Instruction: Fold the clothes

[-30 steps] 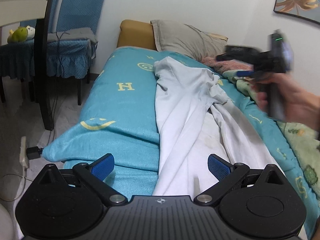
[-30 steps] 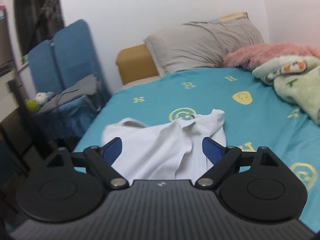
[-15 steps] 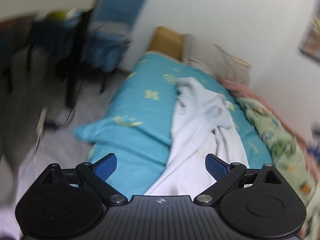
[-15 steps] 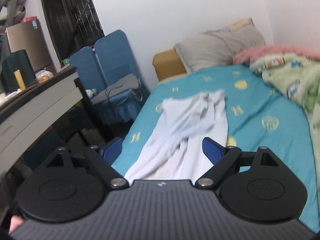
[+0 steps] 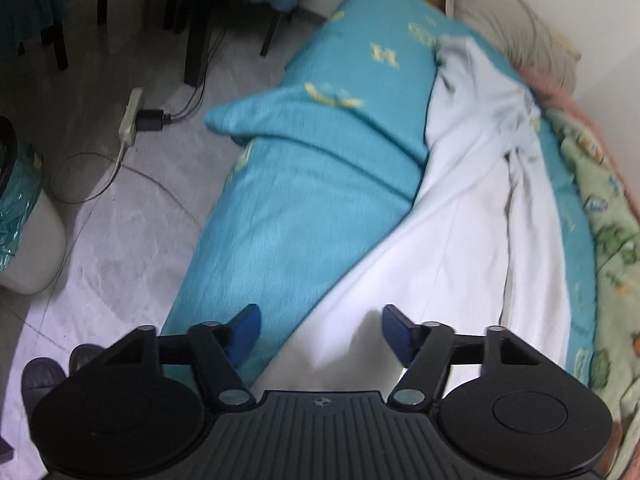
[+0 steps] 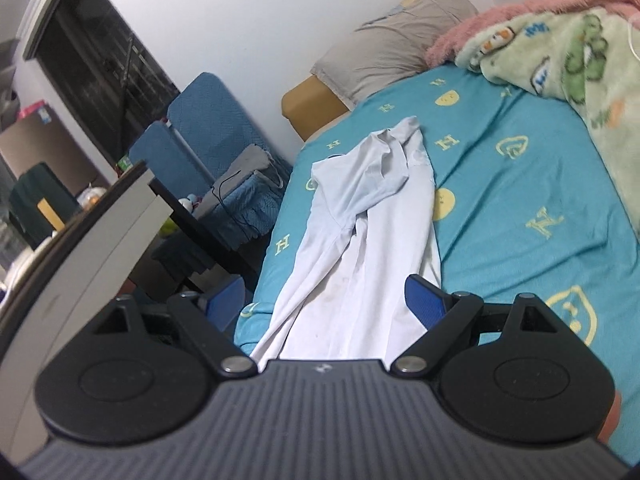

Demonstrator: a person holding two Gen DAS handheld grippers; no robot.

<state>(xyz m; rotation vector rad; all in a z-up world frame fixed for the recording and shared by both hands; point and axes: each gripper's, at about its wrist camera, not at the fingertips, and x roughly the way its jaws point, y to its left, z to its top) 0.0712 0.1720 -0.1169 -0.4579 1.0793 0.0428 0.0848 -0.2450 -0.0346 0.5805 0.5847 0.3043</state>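
Note:
A white garment [image 5: 460, 208] lies rumpled and stretched lengthwise on the teal bed sheet [image 5: 304, 184], its near end hanging over the foot of the bed. My left gripper [image 5: 320, 322] is open and empty just above that near end. In the right wrist view the same white garment [image 6: 372, 216] runs from the bed's middle down to the near edge. My right gripper [image 6: 324, 302] is open and empty above its lower part.
A grey pillow [image 6: 396, 36] and a green and pink blanket [image 6: 560, 48] lie at the bed's far side. Blue chairs [image 6: 200, 120] and a dark table [image 6: 120, 216] stand left of the bed. A power strip with cables [image 5: 132, 120] lies on the floor.
Both grippers have pulled back from the pillow end to the foot of the bed. The left view has tilted down toward the floor. Both stay open.

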